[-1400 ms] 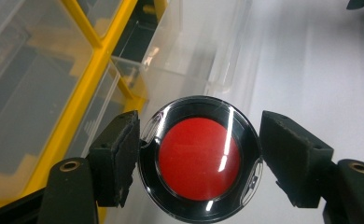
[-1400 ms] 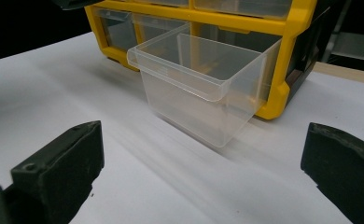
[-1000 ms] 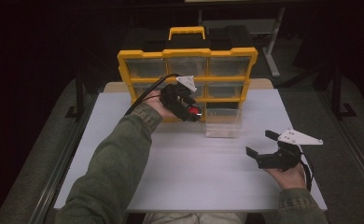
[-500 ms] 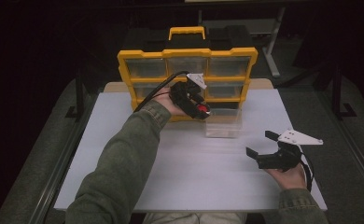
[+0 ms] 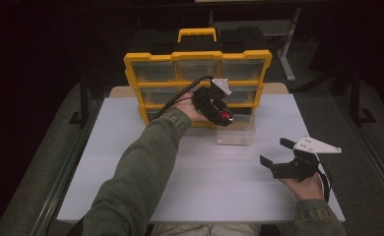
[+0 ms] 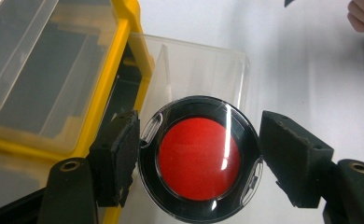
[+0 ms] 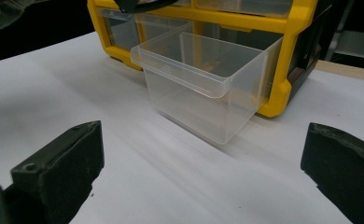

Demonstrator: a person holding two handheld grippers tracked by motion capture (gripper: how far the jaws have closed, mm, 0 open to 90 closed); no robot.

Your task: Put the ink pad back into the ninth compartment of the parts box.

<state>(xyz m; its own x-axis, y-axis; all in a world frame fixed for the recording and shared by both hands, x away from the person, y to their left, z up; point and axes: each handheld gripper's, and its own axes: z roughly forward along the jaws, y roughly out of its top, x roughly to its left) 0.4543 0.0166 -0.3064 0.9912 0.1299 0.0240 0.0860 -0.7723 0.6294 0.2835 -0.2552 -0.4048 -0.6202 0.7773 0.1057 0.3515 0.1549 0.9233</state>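
My left tool [image 6: 199,154] clamps the round red-and-black disc [image 6: 199,158], held over the pulled-out clear drawer [image 5: 235,129] of the yellow organizer [image 5: 197,56]. My right tool [image 5: 277,156] rests open on the bench [image 5: 106,162], well apart.

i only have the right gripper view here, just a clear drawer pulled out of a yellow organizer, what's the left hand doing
Observer: The left gripper holds a round red-centred disc in a black rim.
Operator: where is it
Observer: In the left gripper view the disc hangs over the open clear drawer, beside the yellow organizer.
Operator: is my gripper near it
Observer: No. From the high view, the right gripper sits open over the white table, apart from the drawer.
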